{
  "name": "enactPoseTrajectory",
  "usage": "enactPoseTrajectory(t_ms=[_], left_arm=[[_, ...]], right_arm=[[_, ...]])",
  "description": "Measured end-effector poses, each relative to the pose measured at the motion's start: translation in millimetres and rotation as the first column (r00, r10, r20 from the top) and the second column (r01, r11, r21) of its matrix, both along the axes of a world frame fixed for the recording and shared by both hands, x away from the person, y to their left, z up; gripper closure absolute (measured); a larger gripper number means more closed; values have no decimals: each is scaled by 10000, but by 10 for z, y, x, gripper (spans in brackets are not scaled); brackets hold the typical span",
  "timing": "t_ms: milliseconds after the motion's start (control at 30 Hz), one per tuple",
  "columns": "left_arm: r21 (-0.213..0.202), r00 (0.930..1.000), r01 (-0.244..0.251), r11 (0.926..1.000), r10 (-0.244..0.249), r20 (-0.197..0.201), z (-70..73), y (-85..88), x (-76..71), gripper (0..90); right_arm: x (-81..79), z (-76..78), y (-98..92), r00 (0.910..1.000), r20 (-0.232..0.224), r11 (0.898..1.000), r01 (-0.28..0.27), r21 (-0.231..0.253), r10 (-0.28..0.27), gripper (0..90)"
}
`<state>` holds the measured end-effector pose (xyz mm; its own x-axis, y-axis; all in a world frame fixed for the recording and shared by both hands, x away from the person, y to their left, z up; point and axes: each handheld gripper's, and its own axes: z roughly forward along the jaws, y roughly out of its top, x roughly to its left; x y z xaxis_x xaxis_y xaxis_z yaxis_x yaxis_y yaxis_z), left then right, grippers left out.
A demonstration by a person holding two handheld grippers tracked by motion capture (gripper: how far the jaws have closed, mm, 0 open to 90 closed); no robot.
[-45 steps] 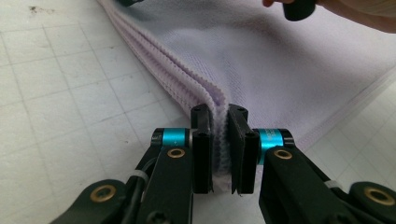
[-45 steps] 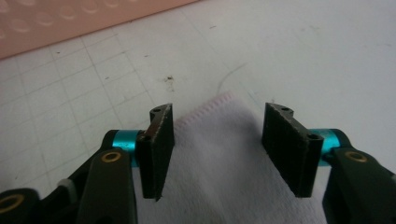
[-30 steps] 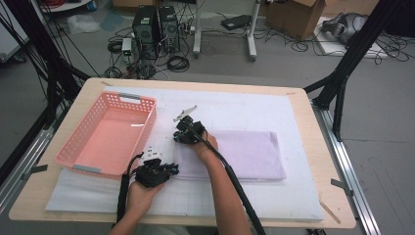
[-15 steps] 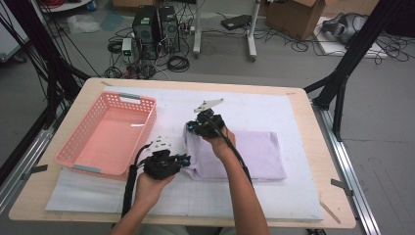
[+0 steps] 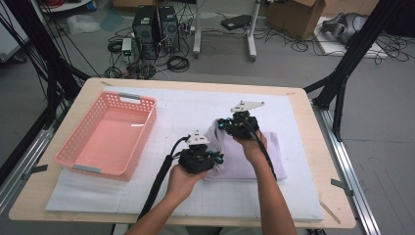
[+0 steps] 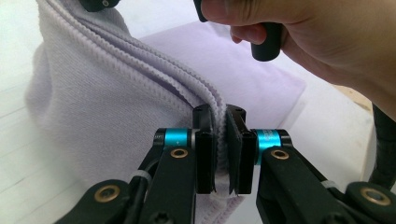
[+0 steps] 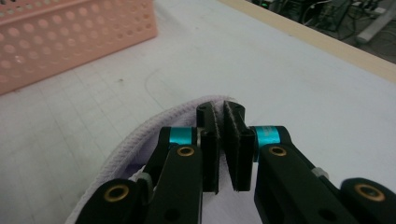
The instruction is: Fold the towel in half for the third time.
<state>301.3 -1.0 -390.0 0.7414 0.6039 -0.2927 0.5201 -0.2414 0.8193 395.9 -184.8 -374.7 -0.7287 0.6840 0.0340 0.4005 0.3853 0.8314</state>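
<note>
We've got the lilac towel (image 5: pixel 244 156) lying to the right of the pink basket (image 5: pixel 107 134), on the white mat (image 5: pixel 186 105), well apart from the basket. Our left gripper (image 5: pixel 208 159) is clamped on the towel's folded edge nearest the basket, on the side toward us; in the left gripper view the pads (image 6: pixel 205 154) squeeze the ribbed hem, several layers thick. Our right gripper (image 5: pixel 230 125) is pinched on the same edge, farther from us than the left one; in the right gripper view the hem (image 7: pixel 154 126) curls round its closed pads. Between the 2 grips the basket-side edge is lifted off the mat & bunched, while the rest of the towel lies flat. Basket's inside looks bare apart from a small white scrap (image 5: pixel 137 125).
</note>
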Motion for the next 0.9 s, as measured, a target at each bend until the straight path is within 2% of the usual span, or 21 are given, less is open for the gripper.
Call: enactPoseTrajectory(t_ms=[267, 333, 367, 400, 467, 500, 533, 567, 600, 700, 767, 800, 900], left_arm=[[123, 9987, 504, 9987, -503, -102, -39, -487, 83, 825], [196, 9981, 609, 9980, -606, -136, -59, -614, 104, 825], [196, 9981, 609, 9980, -606, -136, -59, -614, 104, 825], [261, 9974, 709, 9971, -705, -180, -83, -746, 123, 824], [374, 9961, 866, 9955, -859, -214, -111, -868, 145, 823], [374, 9961, 866, 9955, -859, -214, -111, -868, 145, 822], [453, 9950, 967, 9943, -954, -290, -139, -983, 160, 821], [453, 9950, 967, 9943, -954, -290, -139, -983, 160, 820], [415, 9946, 993, 9942, -979, -347, -163, -1074, 164, 819], [468, 9933, 1092, 9929, -1073, -420, -219, -1211, 170, 817], [492, 9933, 1077, 9930, -1054, -471, -242, -1244, 177, 817], [419, 9926, 1046, 9936, -1017, -660, -286, -1296, 197, 816], [564, 9926, 987, 9935, -943, -763, -334, -1372, 203, 815]], right_arm=[[-70, -55, -548, 9962, 100, 9962, 864, 132, -866, 850], [-75, -87, -672, 9942, 95, 9941, 1067, 187, -1069, 849], [-79, -106, -730, 9930, 53, 9929, 1180, 164, -1181, 850], [-79, -126, -791, 9918, 18, 9916, 1281, 170, -1281, 850], [-88, -163, -902, 9885, -47, 9882, 1514, 211, -1513, 850], [-93, -180, -955, 9869, -97, 9867, 1612, 217, -1610, 850], [-93, -194, -1007, 9857, -155, 9857, 1682, 125, -1680, 849], [-93, -194, -1007, 9857, -155, 9857, 1682, 125, -1680, 849], [-115, -218, -1110, 9823, -132, 9823, 1871, 104, -1870, 849], [-139, -262, -1221, 9793, -13, 9793, 2023, 46, -2023, 847], [-162, -307, -1291, 9745, -45, 9745, 2244, -10, -2244, 846], [-173, -330, -1322, 9727, -78, 9727, 2321, 19, -2321, 846], [-192, -397, -1384, 9672, -81, 9672, 2540, -24, -2540, 846]])
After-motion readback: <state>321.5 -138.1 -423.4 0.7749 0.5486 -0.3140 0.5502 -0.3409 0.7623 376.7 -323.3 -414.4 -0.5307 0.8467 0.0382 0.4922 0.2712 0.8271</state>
